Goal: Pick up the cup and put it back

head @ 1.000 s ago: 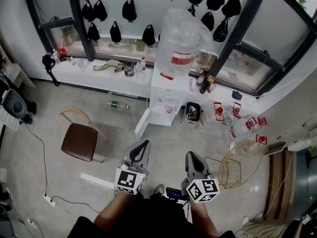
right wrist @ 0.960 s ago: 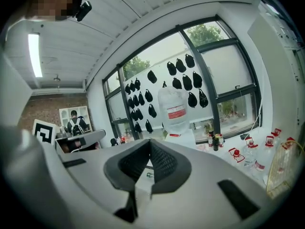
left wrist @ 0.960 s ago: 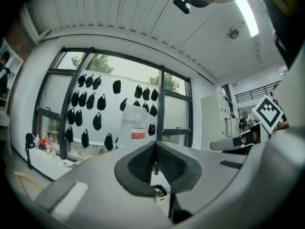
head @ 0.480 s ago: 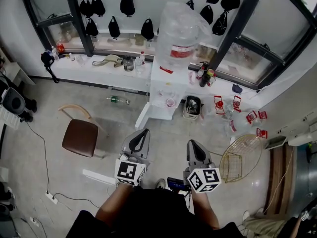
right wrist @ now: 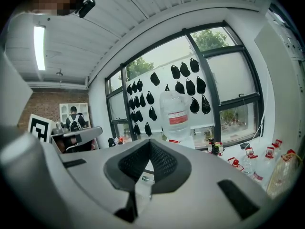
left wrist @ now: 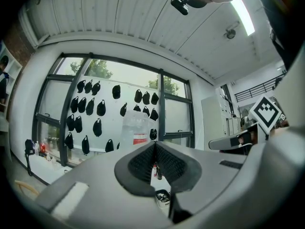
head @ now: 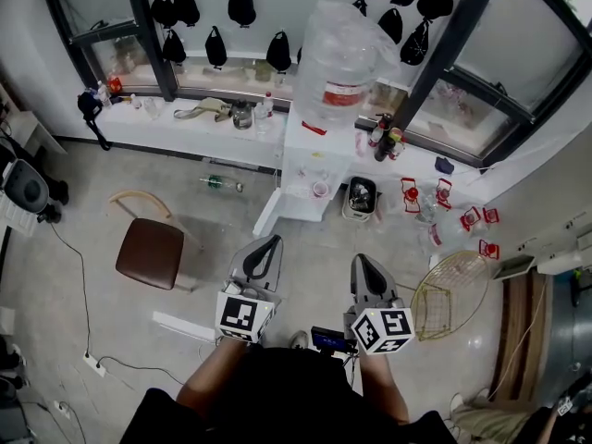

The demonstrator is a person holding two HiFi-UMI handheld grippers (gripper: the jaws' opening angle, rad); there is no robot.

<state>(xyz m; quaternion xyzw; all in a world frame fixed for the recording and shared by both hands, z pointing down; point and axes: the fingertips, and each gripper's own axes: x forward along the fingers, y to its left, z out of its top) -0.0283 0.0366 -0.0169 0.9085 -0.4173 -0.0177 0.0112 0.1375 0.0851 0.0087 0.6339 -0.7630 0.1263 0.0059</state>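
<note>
Both tools sit low in front of me, side by side, noses aimed at the white water dispenser [head: 308, 154]. The left gripper [head: 269, 242] and right gripper [head: 359, 260] are smooth grey plastic with black dimpled pads [left wrist: 143, 163]. Jaws on both are clenched tip to tip, nothing between them. A big clear plastic bottle [head: 340, 63] with a red label tops the dispenser. The cup [head: 320, 190] looks like a small round thing with a reddish rim in the dispenser's open niche, well apart from both grippers. Mouth seems up, too small to be sure. Brown padded chair [head: 148, 255] on the left, gold wire basket [head: 444, 299] on the right
</note>
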